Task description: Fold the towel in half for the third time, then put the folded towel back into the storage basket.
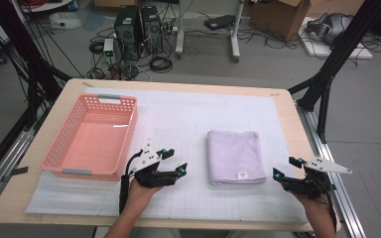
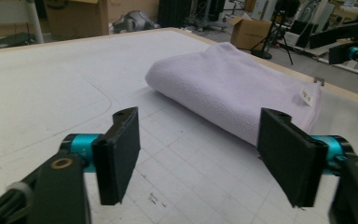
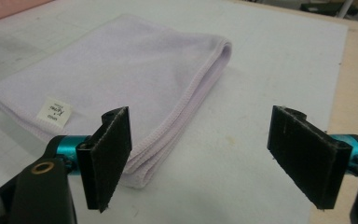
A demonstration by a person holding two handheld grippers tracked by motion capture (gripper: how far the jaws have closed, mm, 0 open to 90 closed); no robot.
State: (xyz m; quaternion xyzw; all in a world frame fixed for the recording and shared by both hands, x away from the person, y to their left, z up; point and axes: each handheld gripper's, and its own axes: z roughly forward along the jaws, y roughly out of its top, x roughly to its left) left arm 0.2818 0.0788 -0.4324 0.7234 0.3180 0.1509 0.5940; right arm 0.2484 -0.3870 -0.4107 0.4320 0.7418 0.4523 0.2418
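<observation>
Two grippers flank a folded lilac towel [image 1: 236, 156] on the white grid mat [image 1: 178, 119]. Left gripper [image 1: 175, 162] hovers just left of the towel, jaws spread wide with nothing between them. Right gripper [image 1: 285, 167] sits just right of it, jaws likewise released and empty. Beyond the left gripper's far side stands a pink basket [image 1: 59, 148].

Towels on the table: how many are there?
1. A folded lilac towel lies on the white mat, right of the pink basket, between the two grippers; nothing seems hidden.
</observation>
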